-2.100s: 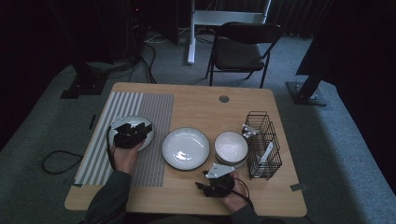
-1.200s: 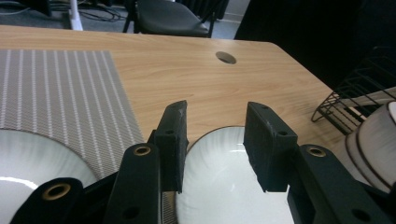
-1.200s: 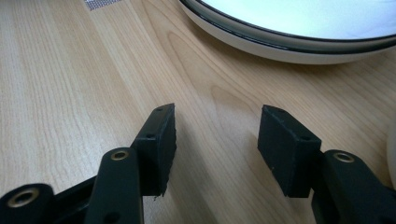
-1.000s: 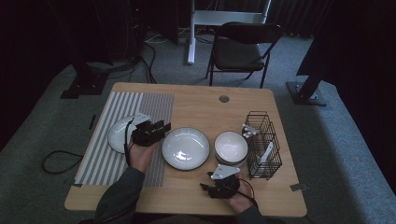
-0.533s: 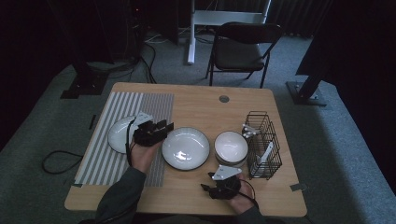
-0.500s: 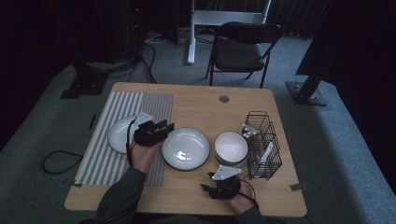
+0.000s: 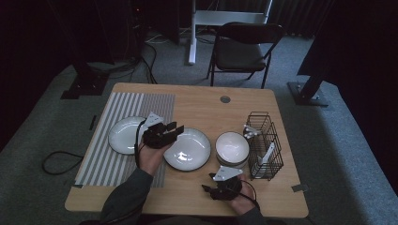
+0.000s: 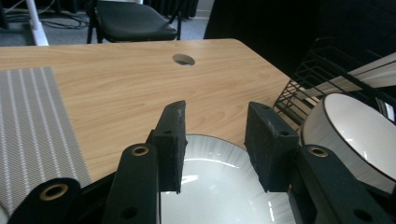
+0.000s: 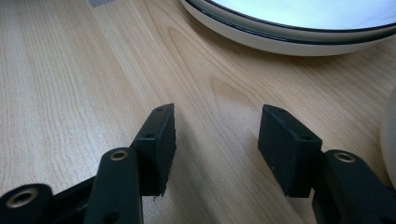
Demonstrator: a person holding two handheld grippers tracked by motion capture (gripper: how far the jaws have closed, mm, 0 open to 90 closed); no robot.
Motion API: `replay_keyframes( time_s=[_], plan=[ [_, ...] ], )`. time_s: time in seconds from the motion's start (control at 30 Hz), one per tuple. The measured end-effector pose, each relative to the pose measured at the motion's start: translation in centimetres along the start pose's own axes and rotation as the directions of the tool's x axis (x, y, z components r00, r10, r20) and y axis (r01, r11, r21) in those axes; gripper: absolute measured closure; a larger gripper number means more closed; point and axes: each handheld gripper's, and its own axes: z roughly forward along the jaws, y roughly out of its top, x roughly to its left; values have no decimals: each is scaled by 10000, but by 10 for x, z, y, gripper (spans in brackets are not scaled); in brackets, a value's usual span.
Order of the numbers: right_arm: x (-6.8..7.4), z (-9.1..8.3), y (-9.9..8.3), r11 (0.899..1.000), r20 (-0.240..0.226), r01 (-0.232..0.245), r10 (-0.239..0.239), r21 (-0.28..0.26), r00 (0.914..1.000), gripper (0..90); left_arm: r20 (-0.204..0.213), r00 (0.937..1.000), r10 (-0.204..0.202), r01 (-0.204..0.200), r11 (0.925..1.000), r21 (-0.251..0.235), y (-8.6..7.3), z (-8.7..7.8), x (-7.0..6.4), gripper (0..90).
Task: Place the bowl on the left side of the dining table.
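Two plates flank my left gripper: the centre plate (landmark) lies under its parted, empty jaws, the second plate on the striped mat beyond. Right of centre sits a bowl; nearer me, my right gripper rests released.

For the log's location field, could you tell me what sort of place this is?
Probably a recording studio or lab set up for dish handling: a wooden table with plates, a folding chair behind it, dark curtains, grey carpet, and loose cables on the floor.
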Motion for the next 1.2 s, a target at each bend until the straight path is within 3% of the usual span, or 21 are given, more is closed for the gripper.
replay_keyframes(
  time_s=[0.77,1.2],
  plan=[
    [1,0,0,10000,33,-53,53,15,10000,452,848,9956,394,-407,9991,135,5,23,-35,593],
    [1,0,1,10000,40,-45,45,12,10000,451,1313,9885,751,-809,9959,395,8,40,-57,592]
  ],
)
